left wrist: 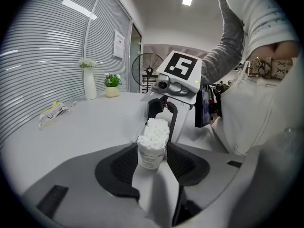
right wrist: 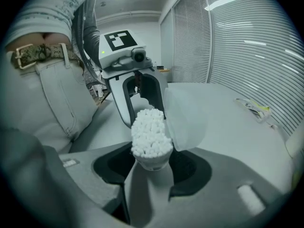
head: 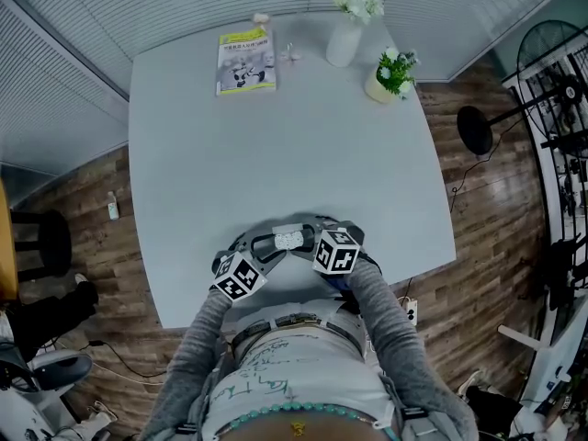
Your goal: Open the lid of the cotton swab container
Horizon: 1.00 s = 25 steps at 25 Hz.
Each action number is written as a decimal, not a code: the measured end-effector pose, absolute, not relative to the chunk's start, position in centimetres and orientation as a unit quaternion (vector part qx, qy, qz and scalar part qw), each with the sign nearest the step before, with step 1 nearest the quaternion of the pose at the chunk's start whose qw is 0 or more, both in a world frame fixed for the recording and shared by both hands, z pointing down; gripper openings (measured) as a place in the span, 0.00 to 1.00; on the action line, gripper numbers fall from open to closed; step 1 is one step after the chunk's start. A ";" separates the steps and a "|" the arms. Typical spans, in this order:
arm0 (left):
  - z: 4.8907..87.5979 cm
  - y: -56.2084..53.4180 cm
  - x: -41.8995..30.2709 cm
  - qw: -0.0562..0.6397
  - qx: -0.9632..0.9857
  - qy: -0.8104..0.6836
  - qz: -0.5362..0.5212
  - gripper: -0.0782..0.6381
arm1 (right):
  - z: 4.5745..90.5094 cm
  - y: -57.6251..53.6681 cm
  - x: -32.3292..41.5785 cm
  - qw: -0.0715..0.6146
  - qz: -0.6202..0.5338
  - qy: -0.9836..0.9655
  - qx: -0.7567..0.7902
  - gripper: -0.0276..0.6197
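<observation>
The cotton swab container [head: 288, 239] is a small clear tub packed with white swabs [left wrist: 156, 131], held near the table's front edge, close to the person's body. Its translucent lid [right wrist: 186, 115] stands flipped open to one side. My left gripper [left wrist: 152, 160] is shut on the labelled body of the tub. My right gripper [right wrist: 152, 161] comes from the opposite side, and its jaws also close on the tub just under the swab heads. In the head view the left gripper [head: 273, 243] and the right gripper [head: 309, 235] meet at the tub.
The pale grey table [head: 276, 145] carries a booklet [head: 245, 60], a white vase with flowers [head: 344, 35] and a small potted plant [head: 390, 73] along its far edge. A fan [head: 551, 53] and a dark round stool [head: 41, 242] stand on the wood floor beside it.
</observation>
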<state>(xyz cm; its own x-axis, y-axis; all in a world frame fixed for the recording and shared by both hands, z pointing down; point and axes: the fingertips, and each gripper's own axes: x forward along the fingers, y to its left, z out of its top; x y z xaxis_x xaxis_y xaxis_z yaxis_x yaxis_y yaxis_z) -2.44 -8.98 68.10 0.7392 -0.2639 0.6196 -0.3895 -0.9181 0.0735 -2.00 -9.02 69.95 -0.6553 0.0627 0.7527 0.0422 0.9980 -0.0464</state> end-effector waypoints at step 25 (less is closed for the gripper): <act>68.1 -7.7 -4.3 0.137 0.914 -0.241 0.297 0.47 | 69.3 -8.4 0.1 0.441 0.077 -0.894 0.016 0.43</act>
<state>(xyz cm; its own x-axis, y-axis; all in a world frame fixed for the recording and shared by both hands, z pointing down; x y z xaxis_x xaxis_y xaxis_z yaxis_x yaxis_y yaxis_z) -4.25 -7.71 68.13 0.7076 -0.3582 0.6091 -0.5209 -0.8469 0.1071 0.09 -8.35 69.27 -0.6106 0.0399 0.7909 -0.0967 0.9875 -0.1245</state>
